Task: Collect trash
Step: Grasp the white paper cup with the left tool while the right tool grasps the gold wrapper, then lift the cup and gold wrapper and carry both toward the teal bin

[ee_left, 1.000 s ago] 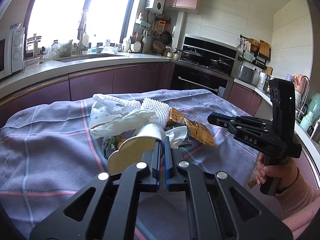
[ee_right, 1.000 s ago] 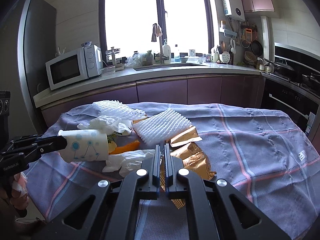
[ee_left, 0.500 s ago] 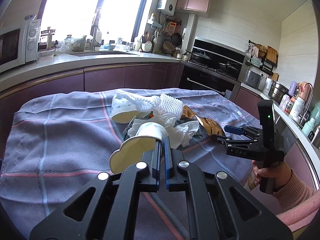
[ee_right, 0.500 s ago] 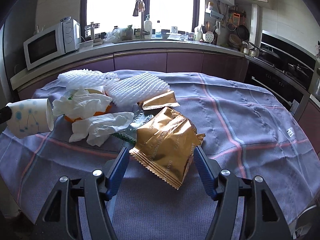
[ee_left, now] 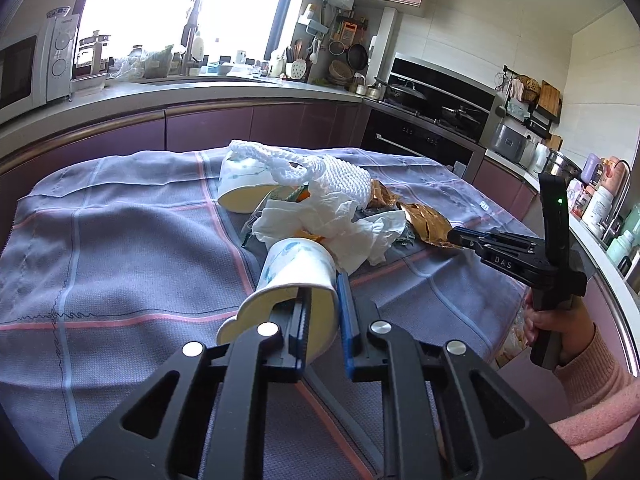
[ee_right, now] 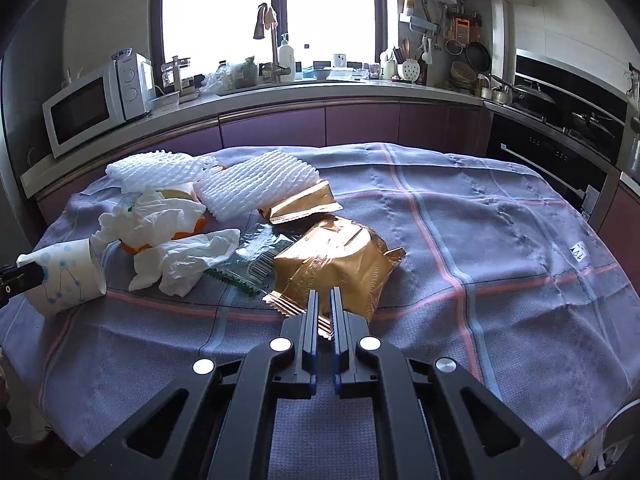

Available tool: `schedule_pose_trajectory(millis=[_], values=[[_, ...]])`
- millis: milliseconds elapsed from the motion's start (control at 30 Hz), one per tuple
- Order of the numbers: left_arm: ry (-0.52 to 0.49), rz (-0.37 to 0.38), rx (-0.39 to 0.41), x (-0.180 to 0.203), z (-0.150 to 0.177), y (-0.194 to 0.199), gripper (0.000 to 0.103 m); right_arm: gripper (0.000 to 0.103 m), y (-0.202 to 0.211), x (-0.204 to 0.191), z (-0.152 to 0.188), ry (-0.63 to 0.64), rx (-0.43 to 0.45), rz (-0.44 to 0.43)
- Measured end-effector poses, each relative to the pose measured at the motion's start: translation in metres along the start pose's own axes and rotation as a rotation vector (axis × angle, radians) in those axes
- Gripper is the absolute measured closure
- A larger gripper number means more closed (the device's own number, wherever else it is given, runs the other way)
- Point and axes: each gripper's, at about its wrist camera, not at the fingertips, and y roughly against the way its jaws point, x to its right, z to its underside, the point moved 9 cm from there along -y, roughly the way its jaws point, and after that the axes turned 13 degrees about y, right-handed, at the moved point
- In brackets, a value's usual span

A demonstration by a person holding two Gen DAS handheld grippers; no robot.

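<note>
While its jaws ease apart, the left gripper (ee_left: 322,300) has one finger inside the mouth of a paper cup (ee_left: 294,276) and the other outside the wall, so the rim sits between the pads with a visible gap on the outer side; the cup, white with a blue dotted pattern, lies tipped on its side just above a checked lilac cloth (ee_right: 480,248) that covers the surface. Across the pile, the right gripper (ee_right: 324,300) has its jaws drawn together on the near edge of a gold foil wrapper (ee_right: 340,264), which rests on the cloth. A hand (ee_left: 554,322) in a pink sleeve (ee_left: 596,396) grips the right tool's handle at the surface's edge.

Just beyond the gold wrapper lie a clear green-printed packet (ee_right: 250,260) and a second gold wrapper (ee_right: 300,204). Crumpled white tissues (ee_right: 184,258) sit between the cup and the packet, partly covering orange peel (ee_right: 180,236). Two white foam fruit nets (ee_right: 256,186) lie at the far side of the heap, one draped over a second paper cup (ee_left: 244,186) on its side.

Behind the surface runs a kitchen counter with a microwave (ee_right: 96,100), a sink tap (ee_right: 268,28) under a bright window, and a built-in oven (ee_right: 556,148) to the right.
</note>
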Motion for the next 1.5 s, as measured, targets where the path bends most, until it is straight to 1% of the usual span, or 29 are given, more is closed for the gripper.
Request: schedule_pose_trajectory(millis=[33, 67, 100, 133, 333, 367, 400, 467, 500, 633, 700, 800, 833, 867, 900, 933, 967, 1100, 1167, 1267, 1333, 1433, 1500], values=[[0.000, -0.001, 0.001, -0.001, 0.000, -0.001, 0.089, 0.094, -0.001, 0.001, 0.001, 0.005, -0.004, 0.012], [0.000, -0.003, 0.003, -0.001, 0.000, -0.001, 0.089, 0.066, -0.002, 0.002, 0.002, 0.006, -0.013, 0.023], [0.000, -0.006, 0.005, -0.002, 0.000, -0.001, 0.089, 0.034, -0.004, 0.003, 0.003, 0.003, -0.018, 0.036], [0.002, -0.008, 0.006, -0.003, 0.000, -0.001, 0.089, 0.029, -0.003, 0.003, 0.003, 0.000, -0.012, 0.043], [0.017, -0.013, 0.010, -0.007, -0.002, 0.000, 0.089, 0.030, -0.016, 0.004, 0.011, -0.063, -0.052, -0.026], [0.017, -0.014, 0.010, -0.007, -0.002, 0.000, 0.089, 0.032, -0.017, 0.003, 0.011, -0.070, -0.053, -0.038], [0.018, -0.014, 0.010, -0.007, -0.002, 0.000, 0.089, 0.041, -0.019, 0.003, 0.011, -0.081, -0.053, -0.051], [0.020, -0.015, 0.010, -0.007, -0.001, 0.000, 0.089, 0.051, -0.023, 0.005, 0.011, -0.127, -0.051, -0.087], [0.018, -0.017, 0.012, -0.007, -0.001, 0.000, 0.089, 0.053, -0.024, 0.006, 0.010, -0.164, -0.042, -0.120], [0.014, -0.021, 0.015, -0.007, -0.001, 0.002, 0.089, 0.054, -0.025, 0.013, 0.005, -0.288, -0.001, -0.216], [0.016, -0.022, 0.016, -0.007, -0.001, 0.002, 0.089, 0.046, -0.029, 0.015, 0.005, -0.359, 0.003, -0.276], [0.016, -0.025, 0.018, -0.007, -0.001, 0.002, 0.089, 0.047, -0.031, 0.019, 0.004, -0.419, 0.013, -0.316], [0.015, -0.026, 0.018, -0.007, -0.001, 0.002, 0.089, 0.051, -0.032, 0.021, 0.003, -0.436, 0.013, -0.326], [0.015, -0.027, 0.019, -0.008, -0.001, 0.002, 0.089, 0.060, -0.033, 0.022, 0.003, -0.459, 0.015, -0.343], [0.014, -0.029, 0.021, -0.008, -0.001, 0.002, 0.089, 0.077, -0.035, 0.024, 0.004, -0.485, 0.015, -0.363], [0.015, -0.030, 0.022, -0.008, -0.001, 0.002, 0.089, 0.085, -0.036, 0.025, 0.005, -0.502, 0.011, -0.378], [0.015, -0.030, 0.023, -0.009, -0.001, 0.003, 0.089, 0.088, -0.036, 0.026, 0.007, -0.509, 0.015, -0.378], [0.010, -0.028, 0.029, -0.007, -0.002, 0.009, 0.097, 0.097, -0.022, 0.022, 0.001, -0.458, 0.057, -0.352], [0.002, -0.030, 0.037, -0.007, -0.003, 0.014, 0.099, 0.098, -0.009, 0.018, -0.007, -0.415, 0.079, -0.339], [0.004, -0.032, 0.055, -0.011, -0.005, 0.028, 0.099, 0.099, 0.012, 0.010, -0.019, -0.343, 0.120, -0.317], [0.009, -0.033, 0.072, -0.016, -0.007, 0.041, 0.099, 0.099, 0.028, 0.001, -0.030, -0.301, 0.149, -0.319], [0.016, -0.049, 0.107, -0.026, -0.013, 0.063, 0.099, 0.099, 0.048, -0.020, -0.047, -0.231, 0.191, -0.366], [0.022, -0.073, 0.134, -0.037, -0.016, 0.079, 0.099, 0.099, 0.056, -0.042, -0.060, -0.180, 0.206, -0.426]])
